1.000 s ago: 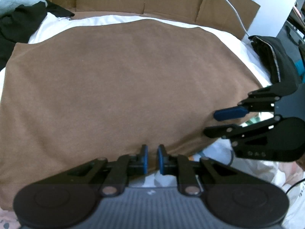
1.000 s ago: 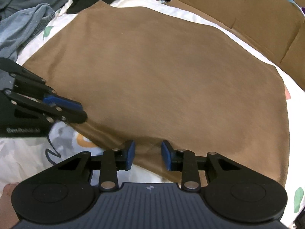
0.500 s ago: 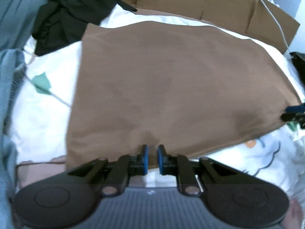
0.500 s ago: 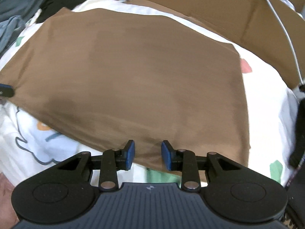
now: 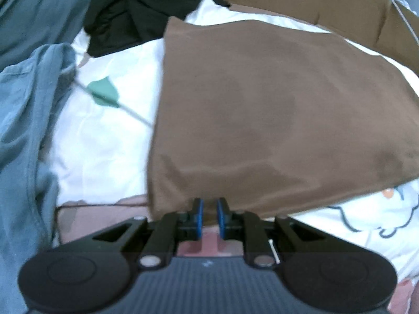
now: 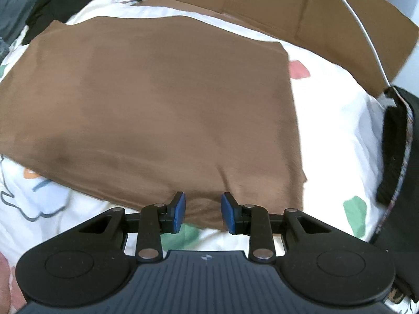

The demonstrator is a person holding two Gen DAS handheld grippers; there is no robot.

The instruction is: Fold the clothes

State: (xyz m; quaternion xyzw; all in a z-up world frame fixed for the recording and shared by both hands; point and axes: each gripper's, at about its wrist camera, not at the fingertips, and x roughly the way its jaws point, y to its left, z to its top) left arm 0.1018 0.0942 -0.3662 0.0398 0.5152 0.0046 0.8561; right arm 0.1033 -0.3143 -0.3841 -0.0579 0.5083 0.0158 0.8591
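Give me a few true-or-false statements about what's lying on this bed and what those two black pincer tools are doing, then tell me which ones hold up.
1. The brown garment lies spread flat on a white printed sheet. True.
2. A red towel covers the brown garment. False: nothing lies on top of it.
3. The left gripper has its blue pads close together at the garment's near edge. True; whether they pinch the cloth cannot be told.
4. The right gripper is clamped fully shut. False: a clear gap shows between its pads, over the garment's near edge.
5. Cardboard stands behind the bed. True.
6. The black clothes are neatly folded. False: they lie in a crumpled heap.
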